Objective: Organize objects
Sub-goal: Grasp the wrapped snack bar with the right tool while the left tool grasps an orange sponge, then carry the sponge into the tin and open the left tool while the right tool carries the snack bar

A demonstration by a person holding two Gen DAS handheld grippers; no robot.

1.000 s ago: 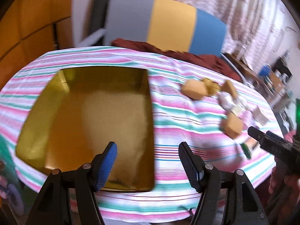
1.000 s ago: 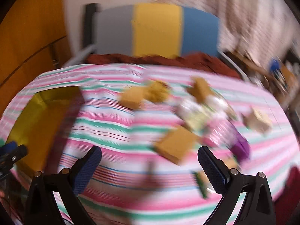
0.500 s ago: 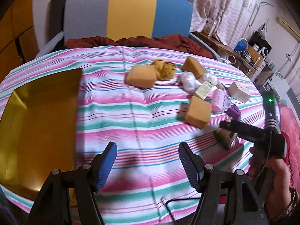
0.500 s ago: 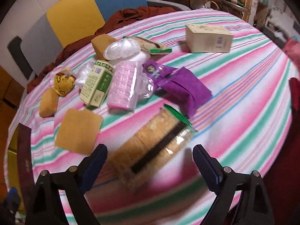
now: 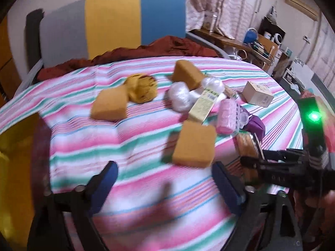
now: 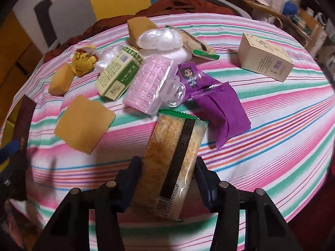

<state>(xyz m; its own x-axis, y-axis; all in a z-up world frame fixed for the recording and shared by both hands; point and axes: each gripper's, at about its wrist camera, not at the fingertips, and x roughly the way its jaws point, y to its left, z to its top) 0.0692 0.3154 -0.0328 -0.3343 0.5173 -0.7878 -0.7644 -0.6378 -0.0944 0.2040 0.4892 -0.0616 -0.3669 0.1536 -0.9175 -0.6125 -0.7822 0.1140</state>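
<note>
My right gripper [image 6: 168,166] has its jaws closed around a clear-wrapped snack bar [image 6: 171,156] that lies on the striped tablecloth [image 6: 272,113]. The bar also shows in the left wrist view [image 5: 247,144], with the right gripper [image 5: 249,156] at it. My left gripper [image 5: 165,177] is open and empty above the cloth, just short of a tan sponge block [image 5: 194,144]. A gold tray [image 5: 14,167] lies at the left edge.
Beyond lie a pink plastic case [image 6: 148,85], a green-and-cream box [image 6: 119,75], purple wrappers [image 6: 217,104], a cream carton [image 6: 266,56], white plastic packs [image 6: 161,39], more tan sponges [image 6: 83,123] and a yellow pouch [image 6: 83,60]. A chair [image 5: 113,25] stands behind the table.
The left gripper swung right, from over the gold tray toward the pile. The right gripper moved in on the snack bar and its jaws closed from wide open onto it.
</note>
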